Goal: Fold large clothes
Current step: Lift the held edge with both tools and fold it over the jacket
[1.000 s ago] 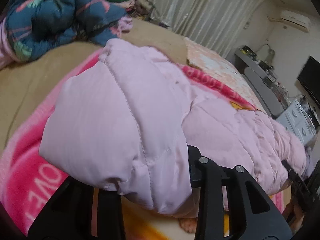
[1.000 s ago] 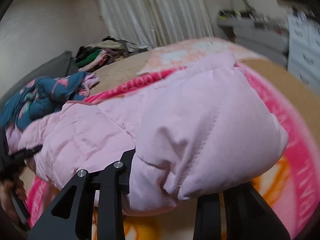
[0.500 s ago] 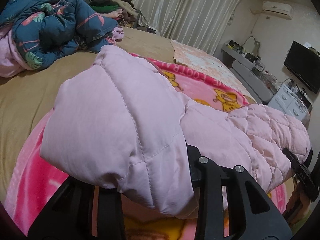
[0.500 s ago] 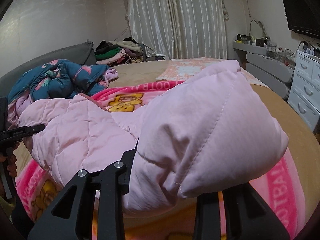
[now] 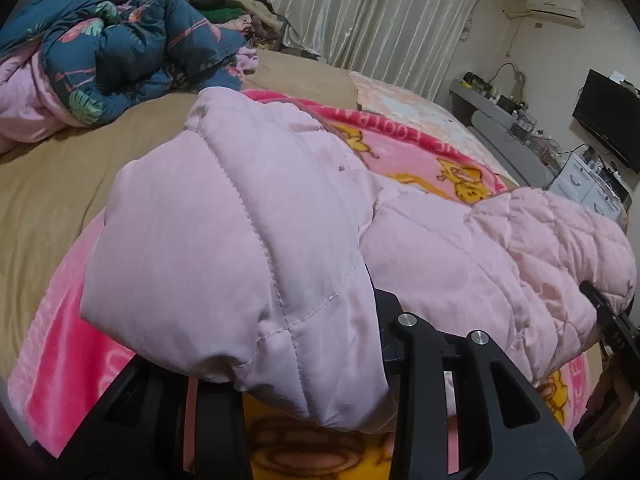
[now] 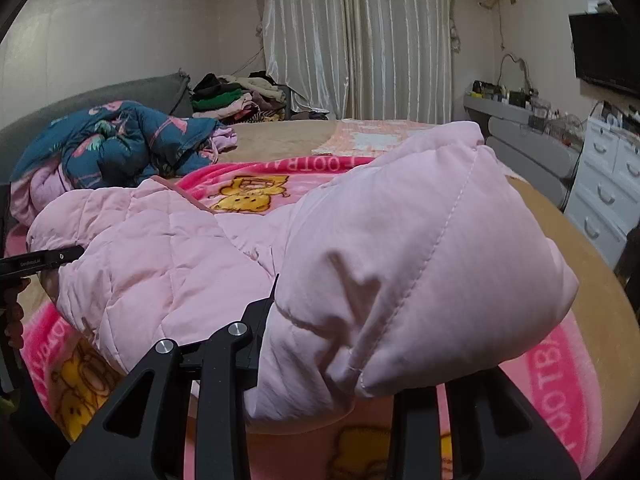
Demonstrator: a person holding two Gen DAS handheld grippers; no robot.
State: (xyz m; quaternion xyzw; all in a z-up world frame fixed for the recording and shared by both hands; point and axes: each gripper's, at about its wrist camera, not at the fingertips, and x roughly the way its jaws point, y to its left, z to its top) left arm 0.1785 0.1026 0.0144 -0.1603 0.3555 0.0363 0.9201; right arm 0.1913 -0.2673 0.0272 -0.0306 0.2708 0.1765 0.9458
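A puffy pale pink jacket (image 5: 240, 240) hangs stretched between my two grippers, just above a bright pink cartoon blanket (image 5: 420, 160) on the bed. My left gripper (image 5: 288, 344) is shut on one padded end of it, and the fabric bulges over the fingertips and hides them. My right gripper (image 6: 340, 344) is shut on the other end of the jacket (image 6: 420, 240) in the same way. Each view catches the other gripper at its edge: the right gripper (image 5: 612, 320) and the left gripper (image 6: 44, 260), with quilted lining between them.
A blue flowered duvet (image 6: 120, 144) lies bunched at the bed's far left, with a clothes pile (image 6: 236, 96) behind it. A peach cloth (image 6: 372, 136) lies beyond the blanket. White drawers (image 6: 608, 184), a grey shelf (image 6: 520, 120) and a TV (image 5: 608, 116) stand along the right wall.
Both grippers have carried the jacket back toward the near side of the bed. More of the blanket's cartoon print now shows beyond the jacket. Both grips are unchanged.
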